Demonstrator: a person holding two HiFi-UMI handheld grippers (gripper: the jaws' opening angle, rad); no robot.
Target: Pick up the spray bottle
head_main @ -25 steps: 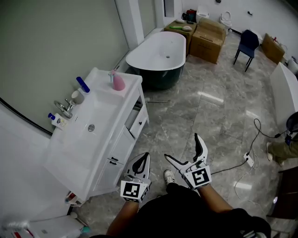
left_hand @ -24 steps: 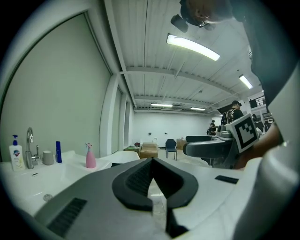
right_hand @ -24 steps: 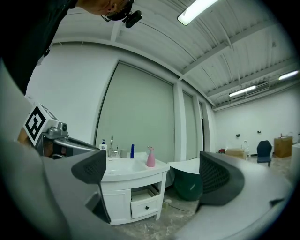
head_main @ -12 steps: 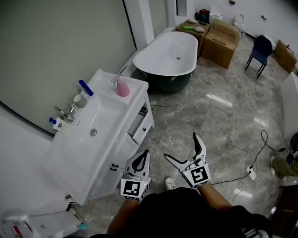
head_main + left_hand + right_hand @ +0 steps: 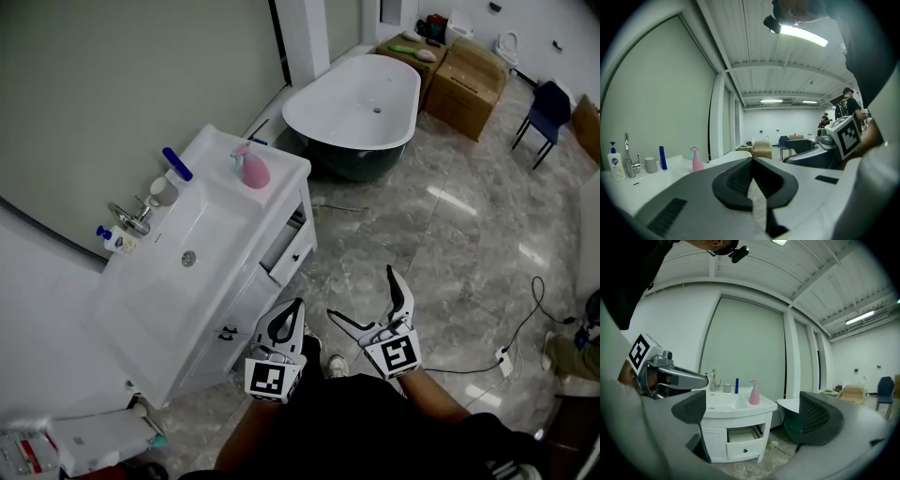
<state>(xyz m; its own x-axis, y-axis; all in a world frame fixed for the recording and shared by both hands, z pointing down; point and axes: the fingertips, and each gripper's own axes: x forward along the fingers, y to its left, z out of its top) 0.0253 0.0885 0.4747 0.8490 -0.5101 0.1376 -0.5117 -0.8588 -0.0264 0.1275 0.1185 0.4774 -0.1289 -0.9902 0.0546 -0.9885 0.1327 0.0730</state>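
While the person walks closer, the pink spray bottle point(image 5: 255, 170) on the far corner of the sink cabinet point(image 5: 221, 246) stays out of reach — left gripper point(image 5: 296, 306) pinched closed, right gripper point(image 5: 360, 292) spread wide, both empty.

Open floor point(image 5: 412, 244) before vanity point(image 5: 141, 314); pulled-out drawer point(image 5: 292, 251) below spray bottle point(image 5: 254, 170).

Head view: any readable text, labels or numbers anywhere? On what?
No text reads clearly in any view.
Label on the white pump bottle: too small to read.
Red print on the white pack at lower left: blurred.
Cubes on the left gripper and right gripper: square markers only, no letters.
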